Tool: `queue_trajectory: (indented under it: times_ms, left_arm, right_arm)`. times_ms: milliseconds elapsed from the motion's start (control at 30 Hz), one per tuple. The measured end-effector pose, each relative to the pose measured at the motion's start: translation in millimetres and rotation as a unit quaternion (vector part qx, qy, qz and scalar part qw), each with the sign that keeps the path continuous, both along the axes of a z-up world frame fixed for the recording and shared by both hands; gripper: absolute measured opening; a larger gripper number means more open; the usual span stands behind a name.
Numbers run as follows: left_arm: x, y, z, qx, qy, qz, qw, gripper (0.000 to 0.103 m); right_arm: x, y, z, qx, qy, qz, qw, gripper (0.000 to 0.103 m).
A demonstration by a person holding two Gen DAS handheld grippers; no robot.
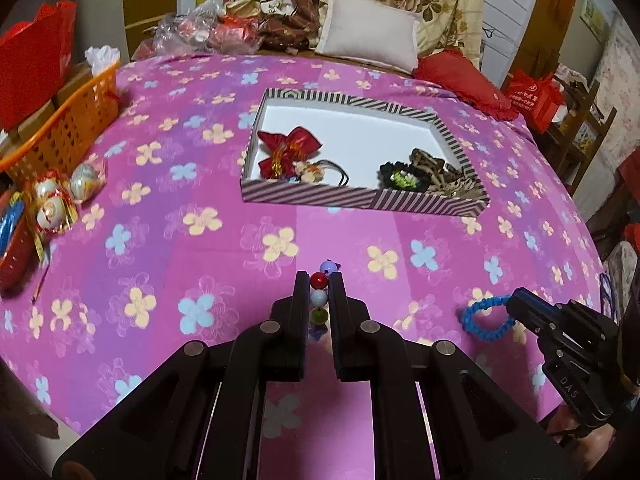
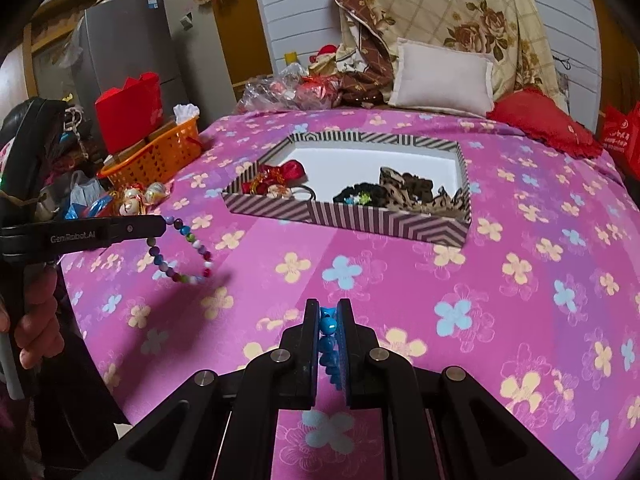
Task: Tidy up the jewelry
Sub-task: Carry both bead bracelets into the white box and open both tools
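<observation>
My left gripper (image 1: pixel 319 280) is shut on a multicoloured bead bracelet (image 1: pixel 320 292) and holds it above the pink flowered bedspread; the bracelet hangs as a loop in the right wrist view (image 2: pixel 188 252). My right gripper (image 2: pixel 329 312) is shut on a blue braided bracelet (image 2: pixel 329 340), which shows as a blue ring in the left wrist view (image 1: pixel 480 318). Ahead lies a striped tray (image 1: pixel 360 196), also in the right wrist view (image 2: pixel 384 224). It holds a red flower clip (image 1: pixel 288 150), hair ties and leopard-print scrunchies (image 1: pixel 440 172).
An orange basket (image 1: pixel 68 128) and wrapped trinkets (image 1: pixel 52 204) sit at the bed's left edge. A white pillow (image 1: pixel 368 32), a red cushion (image 1: pixel 460 76) and piled bedding lie behind the tray. A red bag (image 1: pixel 536 98) stands at the right.
</observation>
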State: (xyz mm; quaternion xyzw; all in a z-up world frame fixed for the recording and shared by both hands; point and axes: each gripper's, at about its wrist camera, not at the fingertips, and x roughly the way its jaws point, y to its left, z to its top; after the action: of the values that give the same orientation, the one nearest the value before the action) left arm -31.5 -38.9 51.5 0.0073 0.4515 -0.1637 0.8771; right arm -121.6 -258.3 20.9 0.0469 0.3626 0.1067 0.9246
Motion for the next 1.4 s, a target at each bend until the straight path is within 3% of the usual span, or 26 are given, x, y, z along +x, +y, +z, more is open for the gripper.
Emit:
queue_trajectory:
  times_ms: [567, 1067, 1400]
  left_arm:
    - [29, -32, 17, 0.02, -0.018, -0.005, 0.9996, 0.008]
    - [76, -54, 28, 0.039, -0.037, -0.001, 0.9985, 0.008]
    - [114, -60, 24, 0.042, -0.028, 0.013, 0.9986, 0.008]
  right_arm:
    - [39, 2, 38, -0.026, -0.027, 0.014, 0.999, 0.008]
    - [96, 1, 48, -0.029, -0.03, 0.016, 0.999, 0.008]
    - [142, 0, 53, -0.013, -0.022, 0.02, 0.999, 0.008]
